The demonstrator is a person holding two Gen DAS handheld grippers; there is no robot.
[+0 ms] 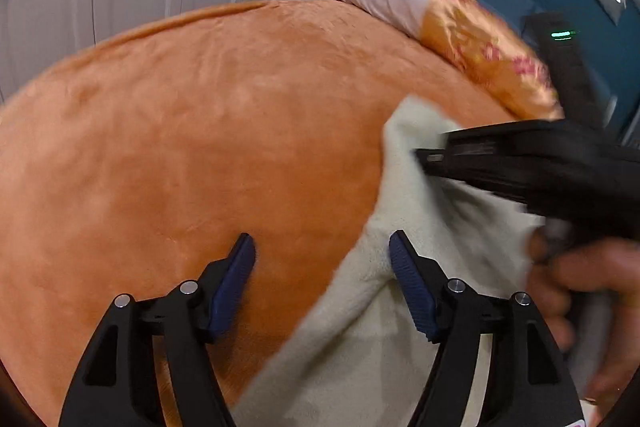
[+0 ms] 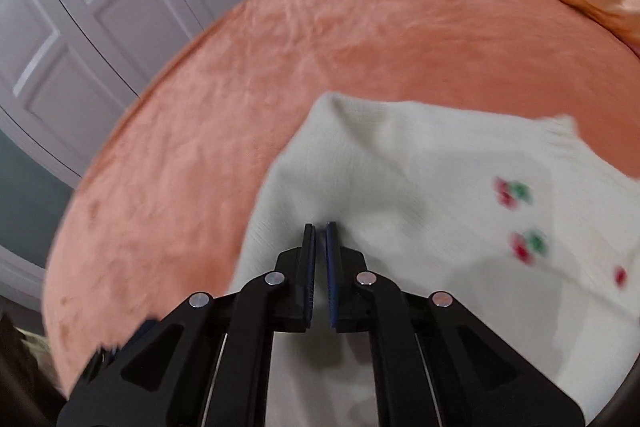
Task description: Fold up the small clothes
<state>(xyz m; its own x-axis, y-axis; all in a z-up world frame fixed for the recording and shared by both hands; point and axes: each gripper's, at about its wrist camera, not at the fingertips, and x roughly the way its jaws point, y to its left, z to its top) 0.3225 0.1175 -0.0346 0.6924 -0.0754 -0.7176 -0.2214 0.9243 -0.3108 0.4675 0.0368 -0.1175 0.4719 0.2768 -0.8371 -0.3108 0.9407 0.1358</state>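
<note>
Right gripper [image 2: 320,227] pinching the cream sweater [image 2: 420,187] on the bed [image 2: 200,147] — left gripper [image 1: 322,247] spread wide, tilted down, hovering beside it.

Your left gripper [image 1: 322,247] is matte black plastic with angular linkage arms. Each arm carries two round silver pivot pins and triangular cut-outs nearer the base. Its fingers [image 1: 236,279] wear dark navy pads with fine ribbing on the inner faces. Your right gripper [image 2: 320,231] is the same build: black arms, four silver pins, navy ribbed pads [image 2: 330,267], thin pale rods between the arms below. Your right hand [image 1: 588,299], seen beyond the left gripper's right finger, is bare skin, fingers blurred.
</note>
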